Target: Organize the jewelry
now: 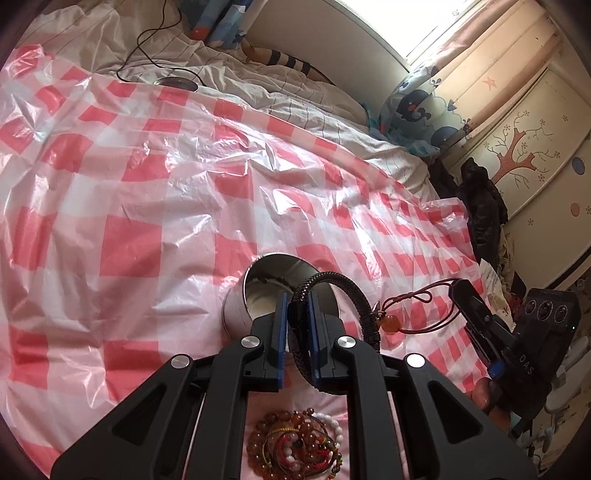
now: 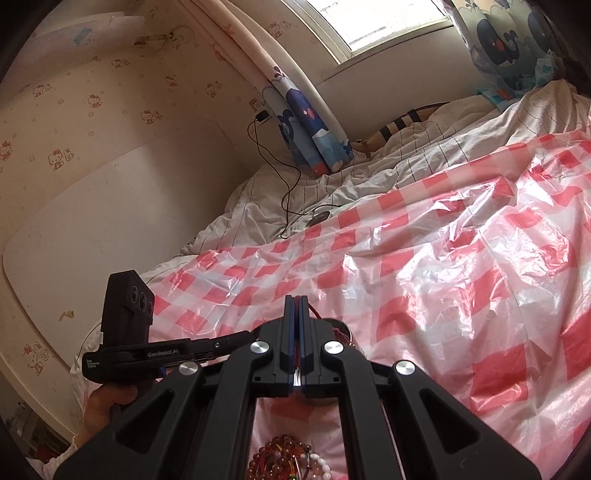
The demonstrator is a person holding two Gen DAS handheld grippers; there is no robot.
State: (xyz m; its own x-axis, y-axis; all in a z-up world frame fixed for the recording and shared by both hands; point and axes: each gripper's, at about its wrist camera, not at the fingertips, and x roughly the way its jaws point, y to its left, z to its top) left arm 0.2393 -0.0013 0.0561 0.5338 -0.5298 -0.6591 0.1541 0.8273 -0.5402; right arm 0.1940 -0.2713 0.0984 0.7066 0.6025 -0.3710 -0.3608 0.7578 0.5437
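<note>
My left gripper point(image 1: 297, 301) is shut on a black braided bracelet point(image 1: 343, 286) and holds it just above the open mouth of a round metal tin point(image 1: 258, 280) on the checked sheet. My right gripper point(image 2: 297, 301) is shut on a red cord necklace point(image 1: 413, 299) with an amber pendant point(image 1: 393, 325), which hangs to the right of the tin; the right gripper shows in the left wrist view point(image 1: 461, 291). A heap of bead bracelets point(image 1: 295, 446) lies under the left gripper and also shows in the right wrist view point(image 2: 291, 461). The left gripper's body shows in the right wrist view point(image 2: 166, 354).
A red-and-white checked plastic sheet point(image 1: 147, 184) covers the bed. White bedding point(image 1: 258, 74) with a black cable point(image 1: 155, 33) and a round dark disc point(image 1: 177, 83) lies at the far side. Dark clothes point(image 1: 480, 206) hang by the painted wardrobe point(image 1: 524, 147) on the right.
</note>
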